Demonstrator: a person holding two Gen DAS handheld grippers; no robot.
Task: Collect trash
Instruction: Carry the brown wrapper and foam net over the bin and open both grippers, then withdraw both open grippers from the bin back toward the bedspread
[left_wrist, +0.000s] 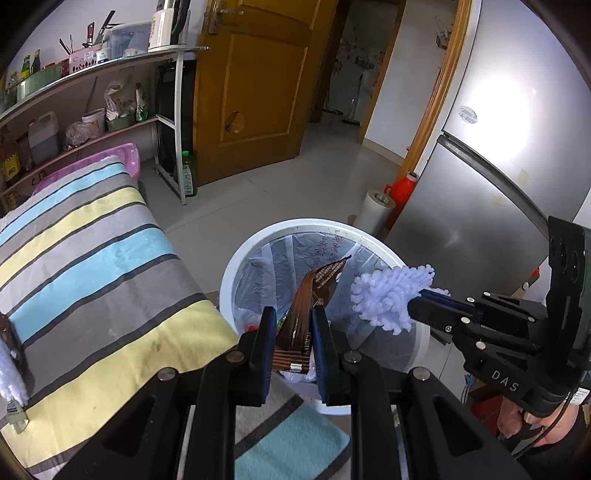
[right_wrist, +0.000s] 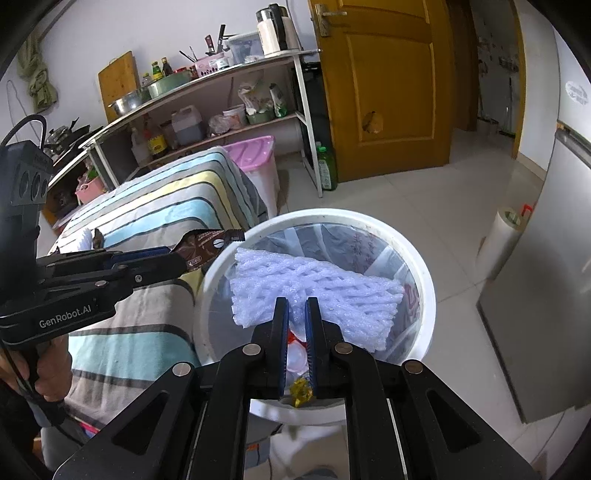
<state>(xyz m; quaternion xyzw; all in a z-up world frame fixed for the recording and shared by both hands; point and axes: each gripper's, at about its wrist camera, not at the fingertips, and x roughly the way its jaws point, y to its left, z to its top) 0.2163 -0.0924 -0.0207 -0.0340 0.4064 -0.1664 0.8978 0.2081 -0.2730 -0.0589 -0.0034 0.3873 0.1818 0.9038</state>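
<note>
At the left of the left wrist view, a striped cloth (left_wrist: 92, 254) in grey, blue and yellow bands is spread over a raised surface, and behind it, in the upper left of the frame, shelves (left_wrist: 92, 74) with bottles and pots are seen. In the lower middle of the frame the left gripper (left_wrist: 293, 325) is closed on a brown snack wrapper (left_wrist: 310, 302); its jaws stand narrow, and the wrapper is pinched between the blue pads. The wrapper sticks up over the open mouth of a white trash bin (left_wrist: 236, 258), which is lined with a clear plastic bag. To the right, the right gripper (left_wrist: 410, 308) is seen from the side, with its jaws pressed together on a white foam fruit net (left_wrist: 388, 295), which is also held above the bin. Farther to the right a silver refrigerator (left_wrist: 498, 147) is standing.

In the right wrist view the left gripper (right_wrist: 181, 260) is seen at the middle left, with the wrapper (right_wrist: 207, 247) reaching to the rim of the bin (right_wrist: 424, 280). In the middle of the frame the foam net (right_wrist: 314, 280) is gripped by the almost closed right gripper (right_wrist: 297, 302) over the bin. Some trash is already lying at the bottom of the bin. A brown door (right_wrist: 388, 92) is seen in the upper right.
</note>
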